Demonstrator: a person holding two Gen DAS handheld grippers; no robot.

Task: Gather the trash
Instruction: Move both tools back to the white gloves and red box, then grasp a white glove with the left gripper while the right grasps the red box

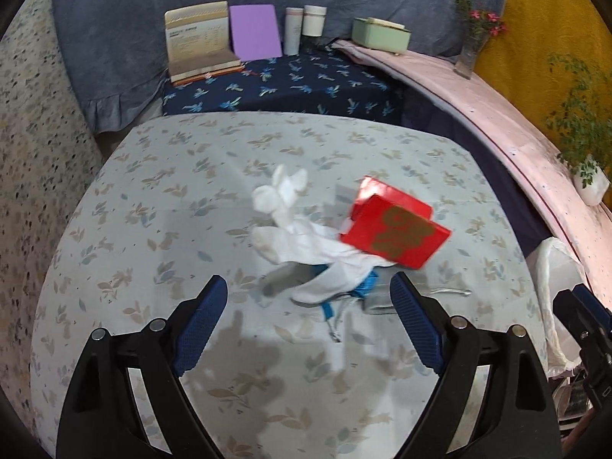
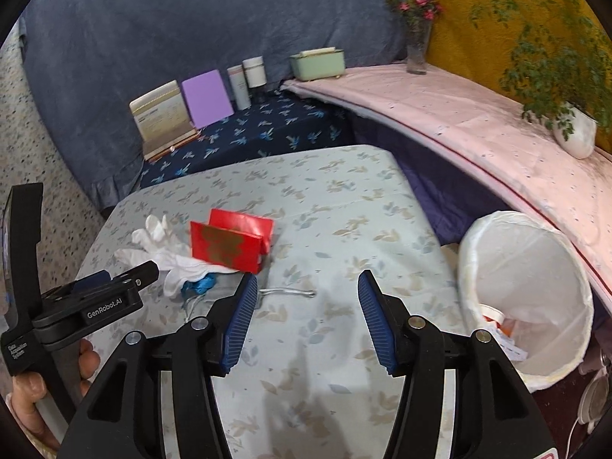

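left gripper point(image 1: 309, 308) jaws wide, empty, low centre of frame; white gloves point(image 1: 298, 225) and red box point(image 1: 394, 225) mid-frame on table point(image 1: 114, 267). right gripper point(image 2: 306, 321) part-open, empty; lined bin point(image 2: 528, 298) right.

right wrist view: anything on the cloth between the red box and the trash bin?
Almost bare. Between the red box and the trash bin the right wrist view shows only floral tablecloth and one thin white string lying near the box.
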